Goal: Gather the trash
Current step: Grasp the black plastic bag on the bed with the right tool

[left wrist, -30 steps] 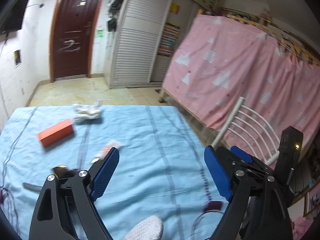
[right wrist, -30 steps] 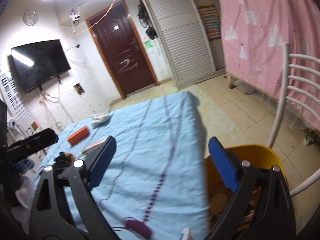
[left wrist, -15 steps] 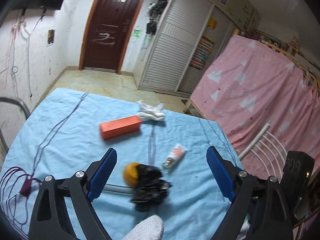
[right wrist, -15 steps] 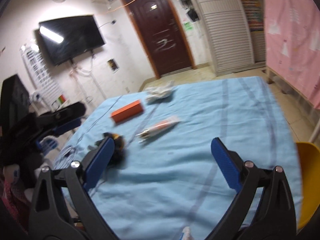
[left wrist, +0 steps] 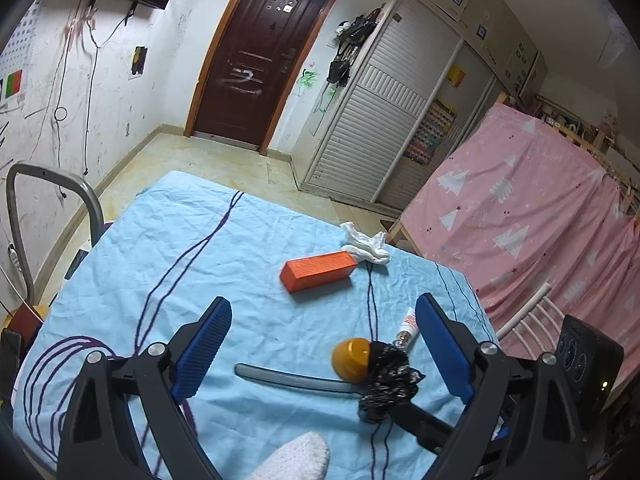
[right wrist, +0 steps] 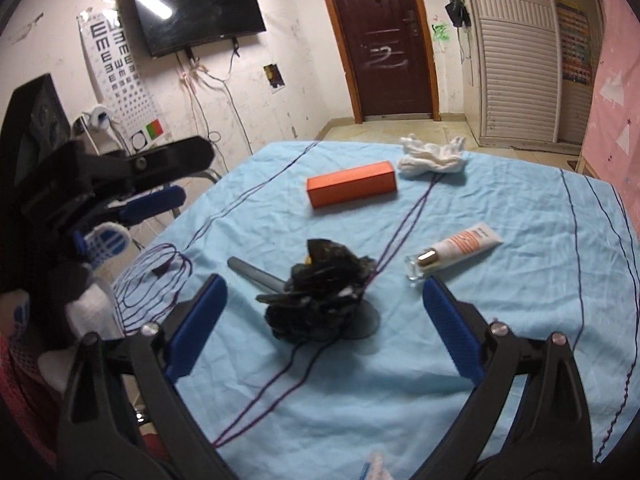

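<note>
A light blue cloth with thin purple lines covered the table and filled the lower half of both views. The left gripper, with black arms and ribbed blue pads, rose from the bottom of the left wrist frame; its jaws stood wide apart and were opening, with nothing pressed between them. The right gripper sat at the bottom of the right wrist frame with jaws wide apart and empty.

An orange rectangular box lay on the cloth at upper centre of the right wrist frame. Just beside its right end was a crumpled white tissue. A crumpled black plastic bag lay at the centre of that frame, above the gap between the right pads; in the left wrist frame it touched a round orange object at lower right of centre. A flat grey strip reached left from under the bag. A small white-and-orange tube with a gold cap lay right of centre, apart from the bag.
</note>
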